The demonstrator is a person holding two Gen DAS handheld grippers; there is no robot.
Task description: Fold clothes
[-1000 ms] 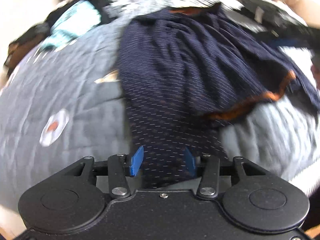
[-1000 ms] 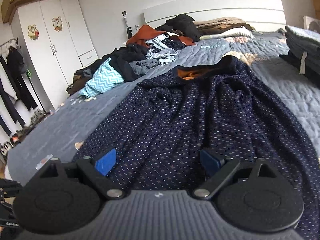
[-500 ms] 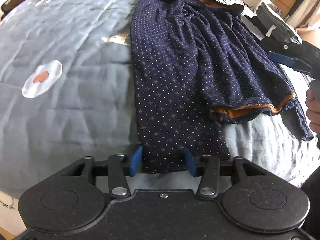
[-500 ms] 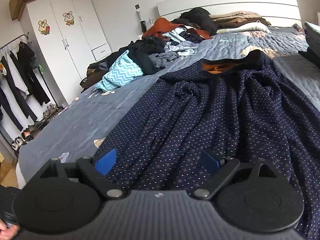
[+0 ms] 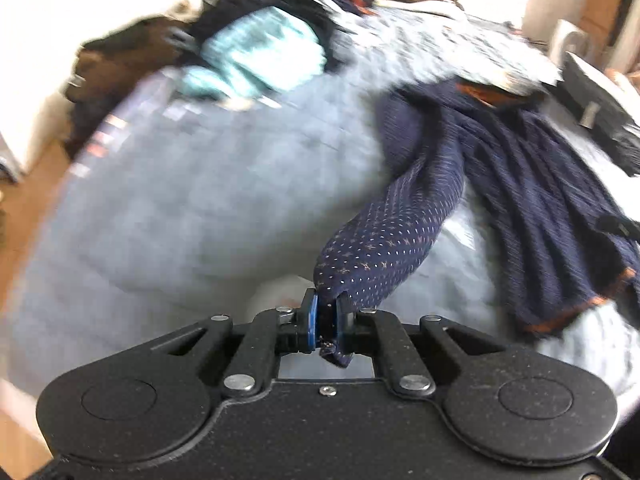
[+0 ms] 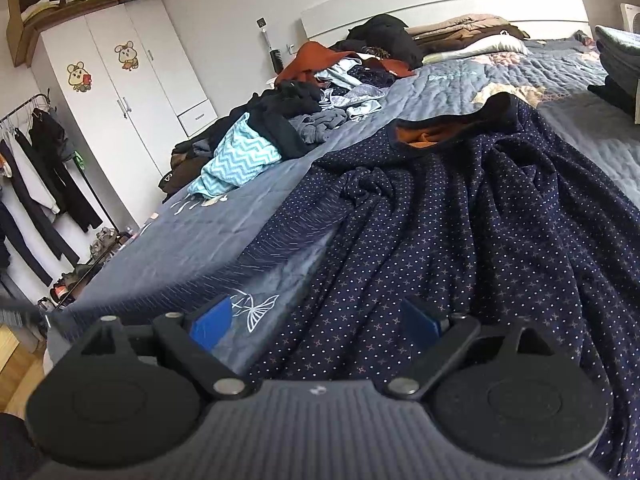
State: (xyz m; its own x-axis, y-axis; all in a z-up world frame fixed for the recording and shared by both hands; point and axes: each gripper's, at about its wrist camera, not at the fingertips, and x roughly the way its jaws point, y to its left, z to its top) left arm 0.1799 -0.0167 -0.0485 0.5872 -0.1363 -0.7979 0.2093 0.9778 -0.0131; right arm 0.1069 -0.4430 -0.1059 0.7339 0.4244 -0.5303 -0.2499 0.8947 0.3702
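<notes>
- Since a second ago, left gripper (image 5: 325,312) jaws have closed, clamping the shirt (image 5: 384,240) hem, lifted toward 1 o'clock.
- Right gripper (image 6: 316,320) jaws apart over shirt on quilt (image 6: 224,232).

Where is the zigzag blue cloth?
In the right wrist view, the zigzag blue cloth lies left on the bed, against the dark clothes pile, left of the navy dotted garment.

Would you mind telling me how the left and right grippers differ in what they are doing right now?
The left gripper has its jaws shut on a corner of the navy dotted garment, while the right gripper has its jaws wide open, gripping nothing. The left lifts its corner clear of the grey quilt; the right only hovers over cloth lying flat. Both have blue pads and point at the same garment.
</notes>
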